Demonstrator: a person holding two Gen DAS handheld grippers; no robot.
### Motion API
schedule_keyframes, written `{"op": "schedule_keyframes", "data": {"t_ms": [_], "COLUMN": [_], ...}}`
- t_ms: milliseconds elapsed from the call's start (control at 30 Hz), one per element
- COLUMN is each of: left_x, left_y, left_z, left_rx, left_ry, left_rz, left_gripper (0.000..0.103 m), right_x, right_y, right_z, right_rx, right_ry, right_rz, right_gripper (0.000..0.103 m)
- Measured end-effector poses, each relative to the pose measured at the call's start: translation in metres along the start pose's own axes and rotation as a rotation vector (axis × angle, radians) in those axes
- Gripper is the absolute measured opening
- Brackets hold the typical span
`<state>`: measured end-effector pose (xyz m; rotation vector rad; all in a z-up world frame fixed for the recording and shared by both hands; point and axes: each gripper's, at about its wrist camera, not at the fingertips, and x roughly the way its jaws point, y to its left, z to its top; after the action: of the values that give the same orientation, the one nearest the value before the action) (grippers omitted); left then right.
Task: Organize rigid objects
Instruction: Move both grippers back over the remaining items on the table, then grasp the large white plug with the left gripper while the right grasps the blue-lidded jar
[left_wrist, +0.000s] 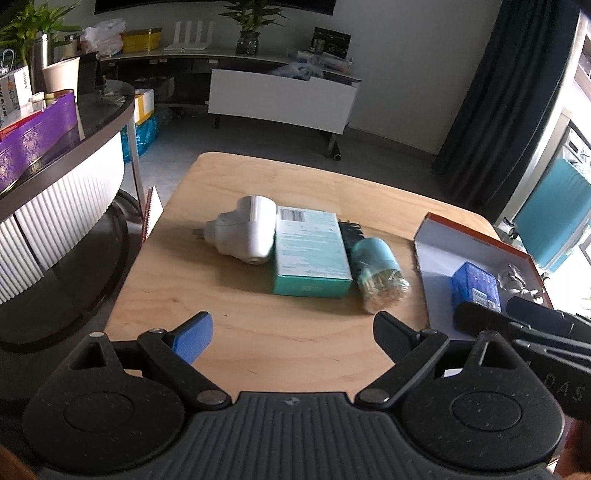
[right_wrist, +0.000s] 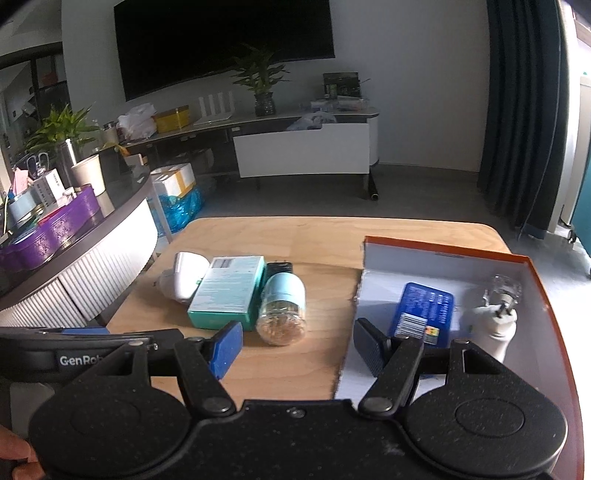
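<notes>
the left gripper (left_wrist: 293, 334) hung with jaws wide apart, empty, over the wooden table (left_wrist: 236, 354). the right gripper (right_wrist: 297, 345) was likewise spread and empty. one white adapter (left_wrist: 245, 230), one teal box (left_wrist: 310, 256), one toothpick jar (left_wrist: 380, 278) lay touching in a row; one blue box (right_wrist: 424, 314) lay inside the orange-rimmed box (right_wrist: 443, 253).
</notes>
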<state>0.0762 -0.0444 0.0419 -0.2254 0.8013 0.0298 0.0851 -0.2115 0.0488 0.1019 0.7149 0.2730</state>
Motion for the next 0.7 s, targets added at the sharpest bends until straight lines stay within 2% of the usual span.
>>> {"op": "schedule_keyframes", "data": {"t_ms": [333, 533, 700], "left_x": [0.017, 0.045, 0.072], "left_y": [0.024, 0.043, 0.052], "left_z": [0.007, 0.025, 0.038], "left_rx": [-0.045, -0.044, -0.020], "left_ry": [0.002, -0.010, -0.012], "left_rz": [0.036, 0.071, 0.065], "left_gripper": [0.097, 0.101, 0.102], "right_x": [0.008, 0.011, 0.018], "right_y": [0.007, 0.005, 0.004], "right_z": [0.001, 0.002, 0.003], "right_rx": [-0.018, -0.014, -0.010], "right_ry": [0.014, 0.012, 0.017], "right_rz": [0.014, 0.009, 0.002], "right_gripper": [0.080, 0.080, 0.080]}}
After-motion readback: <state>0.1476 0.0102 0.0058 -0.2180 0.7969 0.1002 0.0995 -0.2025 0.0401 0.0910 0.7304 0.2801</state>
